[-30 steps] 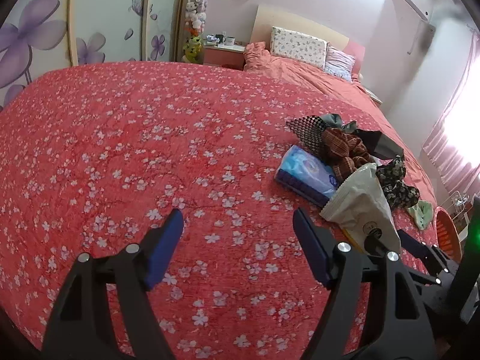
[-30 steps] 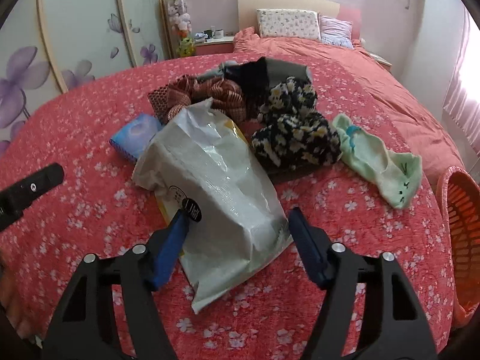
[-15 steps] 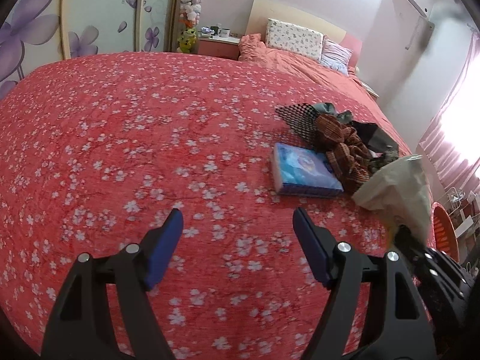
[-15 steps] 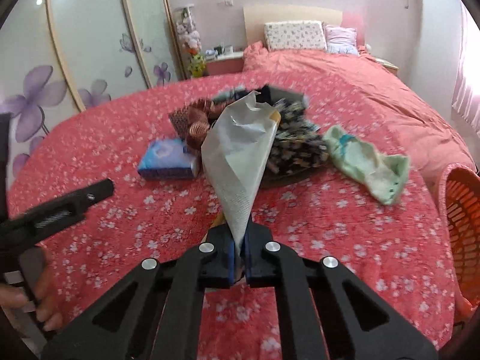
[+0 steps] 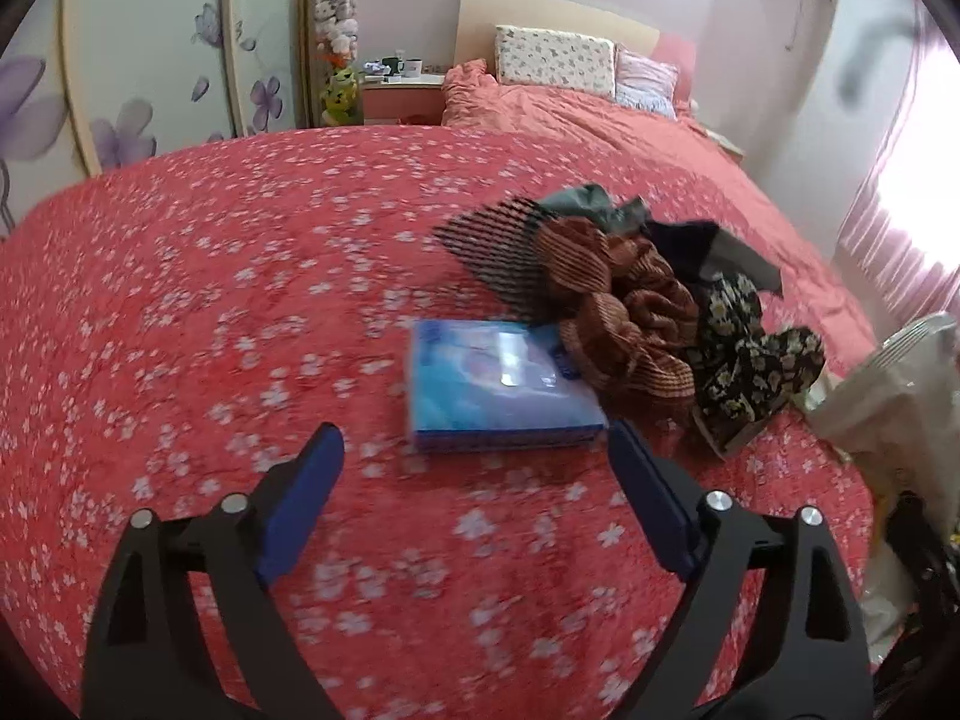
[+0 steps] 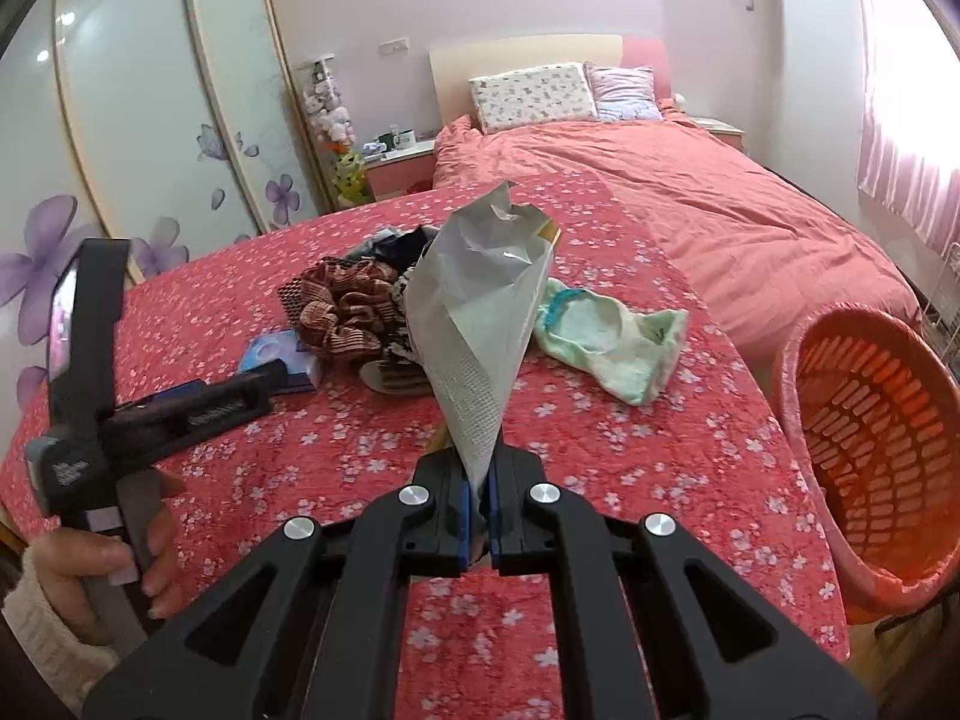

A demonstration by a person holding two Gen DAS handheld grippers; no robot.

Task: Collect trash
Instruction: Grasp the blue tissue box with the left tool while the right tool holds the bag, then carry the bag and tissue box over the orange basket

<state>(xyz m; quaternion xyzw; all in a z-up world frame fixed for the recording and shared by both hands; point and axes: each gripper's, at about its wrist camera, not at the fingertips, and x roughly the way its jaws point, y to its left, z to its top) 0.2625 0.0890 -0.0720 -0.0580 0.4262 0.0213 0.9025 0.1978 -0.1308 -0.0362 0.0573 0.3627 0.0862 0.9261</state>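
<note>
1. Lifted off the bed (image 6: 600, 420) since a second ago, the bag (image 6: 480, 324) hangs pinched in the right claw (image 6: 477, 516).
2. Left claw (image 5: 474, 492), jaws just widened and empty, faces the blue pack (image 5: 498, 384) straight ahead.
3. Held only by its corner, the bag may slip before reaching the basket (image 6: 870, 420) at the right.

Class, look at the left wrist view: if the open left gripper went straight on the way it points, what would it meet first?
Most likely the flat blue plastic-wrapped pack lying on the red flowered bedspread, centred just beyond the left gripper; the bedspread itself could come first, since depth is unclear.
</note>
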